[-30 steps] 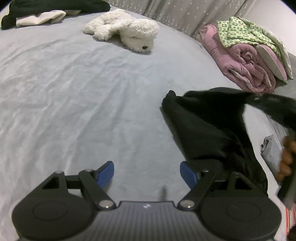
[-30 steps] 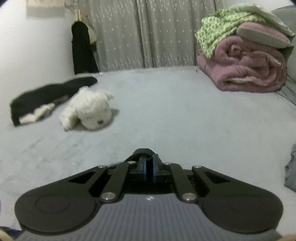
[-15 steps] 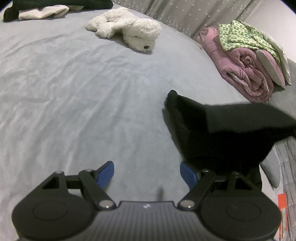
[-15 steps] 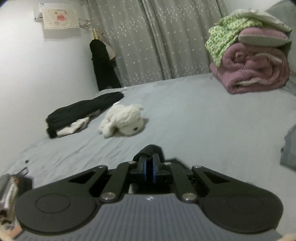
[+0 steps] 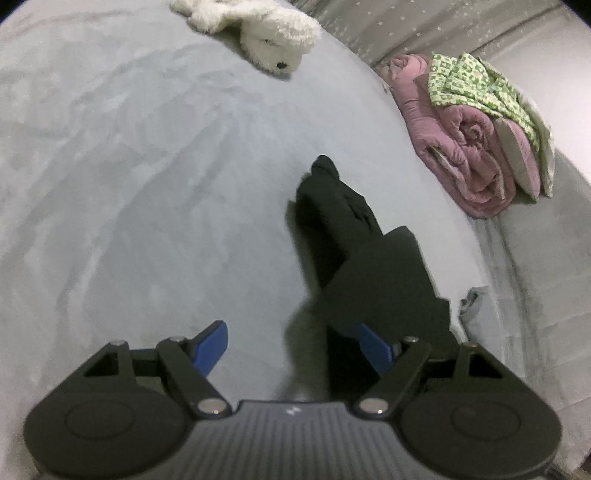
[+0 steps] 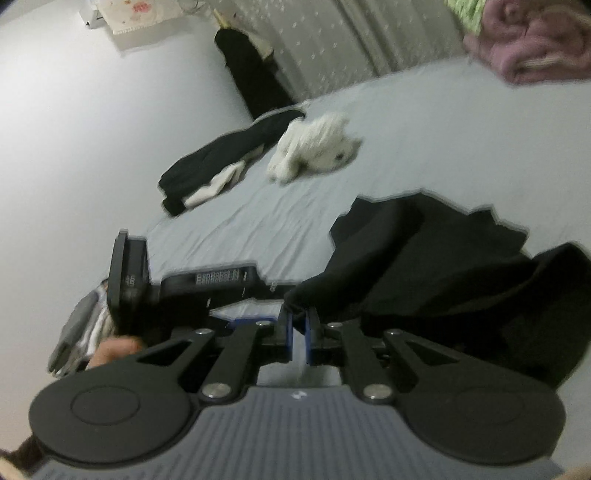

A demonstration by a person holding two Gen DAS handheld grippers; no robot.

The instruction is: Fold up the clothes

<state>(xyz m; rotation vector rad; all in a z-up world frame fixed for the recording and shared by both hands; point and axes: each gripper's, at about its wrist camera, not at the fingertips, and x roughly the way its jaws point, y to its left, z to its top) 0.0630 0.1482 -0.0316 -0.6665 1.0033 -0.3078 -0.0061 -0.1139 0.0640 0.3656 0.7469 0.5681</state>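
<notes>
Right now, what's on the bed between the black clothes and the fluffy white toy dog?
Nothing: the left wrist view shows only bare grey sheet between black clothes and toy dog.

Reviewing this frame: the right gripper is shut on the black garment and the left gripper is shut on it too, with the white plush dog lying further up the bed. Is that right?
Not quite. The left gripper is open, its blue fingers spread apart with nothing between them, as the left wrist view shows. The rest holds: the right gripper is shut on the black garment, and the white plush dog lies further up the bed.
</notes>
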